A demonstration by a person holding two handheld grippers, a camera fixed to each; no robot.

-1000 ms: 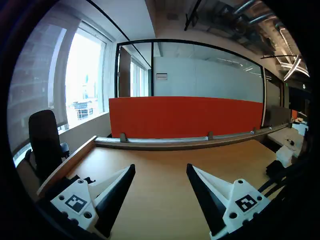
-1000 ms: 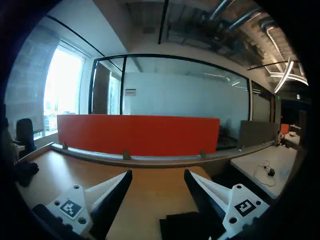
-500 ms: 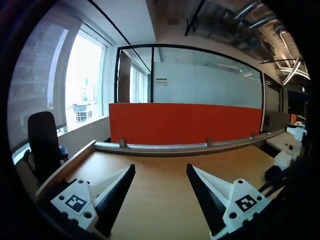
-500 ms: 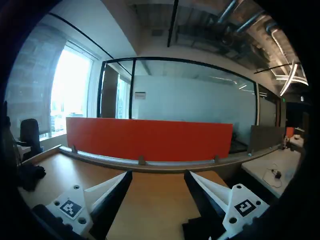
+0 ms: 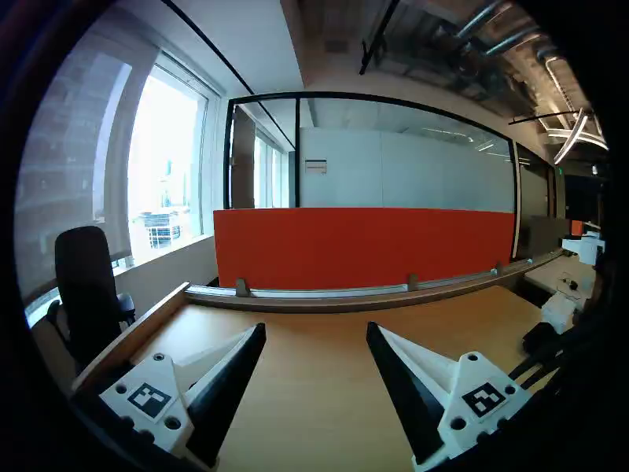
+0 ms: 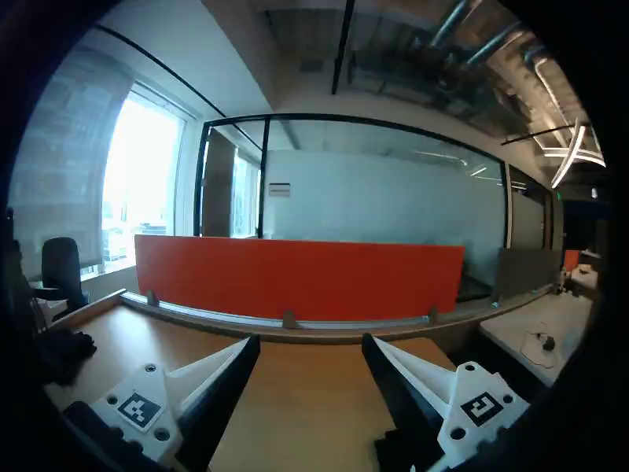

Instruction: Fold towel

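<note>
Gaping wide — left hand-held gripper, right hand-held gripper — dark shape below the right.

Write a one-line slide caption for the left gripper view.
Open left tool over a wooden desk, facing an orange divider, black office chair beside the window.

Office rm. Light-wood desk runs fwd to an orange divider panel, which stands on a grey rail along the desk's far edge. Behind it is a glass wall w/ black frame, white wall beyond. Big window at left of left gripper view: v. bright daylight, bldgs outside. Black office chair sits beside the desk, below the window. Exposed pipes on the dark ceiling, angled strip light upper right. In right gripper view, a white desk stands to the right of the wood one.
</note>
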